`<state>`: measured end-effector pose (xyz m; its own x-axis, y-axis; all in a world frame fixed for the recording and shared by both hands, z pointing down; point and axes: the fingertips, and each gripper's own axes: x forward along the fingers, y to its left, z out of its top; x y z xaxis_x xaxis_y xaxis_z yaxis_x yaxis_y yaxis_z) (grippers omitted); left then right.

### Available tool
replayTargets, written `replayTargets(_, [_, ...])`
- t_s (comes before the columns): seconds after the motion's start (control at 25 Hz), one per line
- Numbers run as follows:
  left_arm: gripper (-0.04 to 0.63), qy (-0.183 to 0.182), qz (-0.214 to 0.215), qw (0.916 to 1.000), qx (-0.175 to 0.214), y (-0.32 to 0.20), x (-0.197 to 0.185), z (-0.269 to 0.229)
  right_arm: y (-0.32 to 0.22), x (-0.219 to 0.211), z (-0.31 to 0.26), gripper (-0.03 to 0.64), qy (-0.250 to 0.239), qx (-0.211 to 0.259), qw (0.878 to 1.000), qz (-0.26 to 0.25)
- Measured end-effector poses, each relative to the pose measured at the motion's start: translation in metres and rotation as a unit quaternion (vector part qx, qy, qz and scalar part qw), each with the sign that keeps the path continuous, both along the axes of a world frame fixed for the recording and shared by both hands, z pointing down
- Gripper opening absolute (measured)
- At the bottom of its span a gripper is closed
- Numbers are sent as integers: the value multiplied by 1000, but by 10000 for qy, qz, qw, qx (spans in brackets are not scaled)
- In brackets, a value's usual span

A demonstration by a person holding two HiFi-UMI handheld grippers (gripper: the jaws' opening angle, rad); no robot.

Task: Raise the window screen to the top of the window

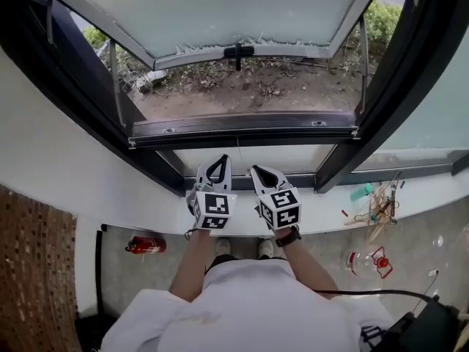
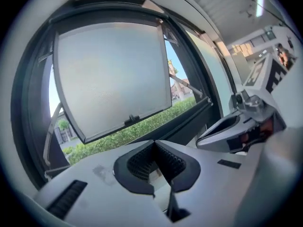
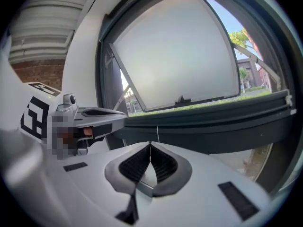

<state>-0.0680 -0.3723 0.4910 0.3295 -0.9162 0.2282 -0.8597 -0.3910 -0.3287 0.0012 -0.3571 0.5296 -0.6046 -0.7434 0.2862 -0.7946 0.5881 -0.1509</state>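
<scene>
The window stands open, its frosted sash point(image 1: 220, 6) tilted outward with a black handle point(image 1: 238, 50) on its lower edge. Across the bottom of the opening lies the screen's dark bar point(image 1: 242, 127) point(image 3: 213, 119), and a thin pull cord point(image 1: 238, 149) point(image 3: 157, 134) hangs from its middle. Both grippers are held side by side over the white sill point(image 1: 322, 215), pointing at the bar. My left gripper point(image 1: 220, 161) point(image 2: 154, 143) is shut and empty. My right gripper point(image 1: 258, 171) point(image 3: 150, 145) is shut, its tips just under the cord's end. Whether it pinches the cord I cannot tell.
Sticks and small clutter point(image 1: 377, 207) and a green bottle point(image 1: 360, 192) lie on the sill at the right. On the floor below are a red fire extinguisher point(image 1: 145, 245) at the left and a clear bottle point(image 1: 366, 262) at the right. Black window frames point(image 1: 381, 101) flank the opening.
</scene>
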Motion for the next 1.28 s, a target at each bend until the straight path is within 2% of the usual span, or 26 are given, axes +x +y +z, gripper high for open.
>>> replayTargets(0.12, [0, -814, 196, 9965, 47, -19, -3, 8, -12, -5, 13, 3, 105, -104, 9999, 34])
replayTargets(0.24, [0, -1671, 359, 9852, 88, -39, -8, 16, -29, -4, 21, 5, 157, 71, 9995, 280])
replayTargets(0.32, [0, -2165, 518, 9748, 119, -48, -9, 22, -38, -5, 36, 5, 148, -52, 9991, 384])
replayTargets(0.4, [2, -2645, 735, 9615, 111, -55, -9, 30, -44, -12, 60, 10, 160, -536, 9980, 304])
replayTargets(0.44, [9, -2895, 827, 9535, 124, -57, -11, 34, -46, -17, 71, 30, 235, -690, 9971, 214])
replayTargets(0.52, [54, -3270, 990, 9396, 182, -60, -12, 40, -50, -27, 83, 101, 490, -612, 9969, 40])
replayTargets(0.6, [82, -3391, 1137, 9337, 172, -63, -11, 46, -56, -32, 94, 144, 681, -492, 9965, -6])
replayTargets(0.76, [109, -3360, 1200, 9342, -72, -70, -15, 54, -74, -38, 116, 152, 666, -643, 9956, 144])
replayTargets(0.92, [107, -3537, 1113, 9286, 143, -75, -13, 54, -89, -46, 124, 150, 386, -648, 9971, 38])
replayTargets(1.04, [107, -3891, 1106, 9141, 296, -75, -14, 55, -94, -53, 130, 150, 280, -693, 9972, 48])
replayTargets(1.16, [106, -4259, 1231, 8962, 153, -73, -13, 59, -95, -57, 141, 149, 182, -866, 9961, 13])
replayTargets(1.2, [106, -4352, 1242, 8917, 62, -73, -13, 60, -94, -59, 146, 143, 197, -920, 9956, -4])
replayTargets(1.24, [106, -4402, 1200, 8898, 11, -73, -14, 60, -92, -61, 151, 92, 222, -941, 9953, -32])
replayTargets(1.28, [104, -4420, 1128, 8899, 19, -73, -15, 61, -90, -64, 155, 2, 235, -919, 9955, -58])
